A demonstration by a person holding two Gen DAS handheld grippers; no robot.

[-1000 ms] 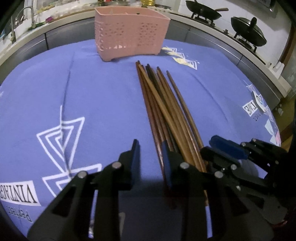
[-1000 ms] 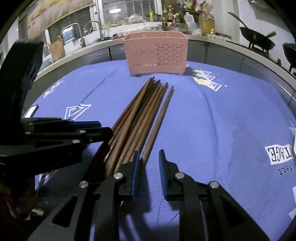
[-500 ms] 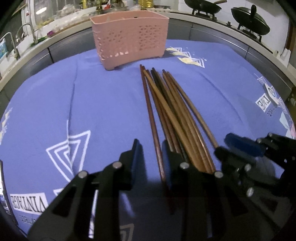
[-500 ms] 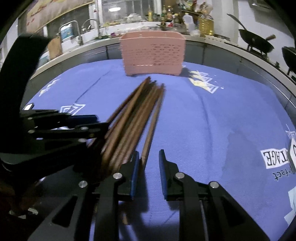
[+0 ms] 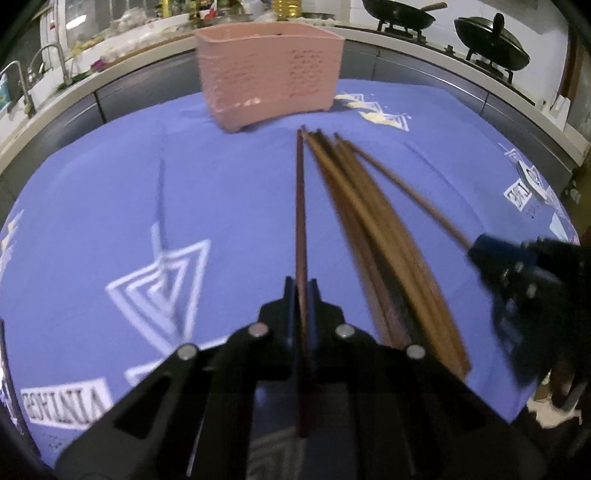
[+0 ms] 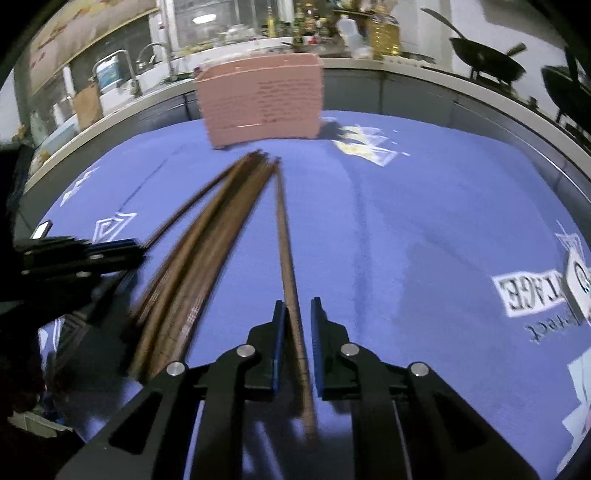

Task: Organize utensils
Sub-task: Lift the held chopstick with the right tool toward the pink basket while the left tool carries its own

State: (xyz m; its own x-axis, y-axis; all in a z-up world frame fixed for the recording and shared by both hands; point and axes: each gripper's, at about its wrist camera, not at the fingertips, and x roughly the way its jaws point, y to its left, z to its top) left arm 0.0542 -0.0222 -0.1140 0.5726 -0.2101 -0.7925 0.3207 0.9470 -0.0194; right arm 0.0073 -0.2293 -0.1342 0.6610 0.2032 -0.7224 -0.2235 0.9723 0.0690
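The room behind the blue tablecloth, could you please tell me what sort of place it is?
Most likely a home kitchen: black woks sit on a stove, a metal sink tap stands at the counter, and bottles line its back.

Blue printed tablecloth (image 5: pixel 229 192) w/ pink basket (image 5: pixel 269 74), brown chopsticks (image 5: pixel 369 221).

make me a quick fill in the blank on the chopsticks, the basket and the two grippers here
1. The left gripper is shut on one ____.
2. The basket beyond the chopstick pile is ____ in colour.
3. A chopstick lies between the right gripper fingers, which are ____.
4. The cloth under everything is ____.

Missing words: chopstick; pink; closing; blue
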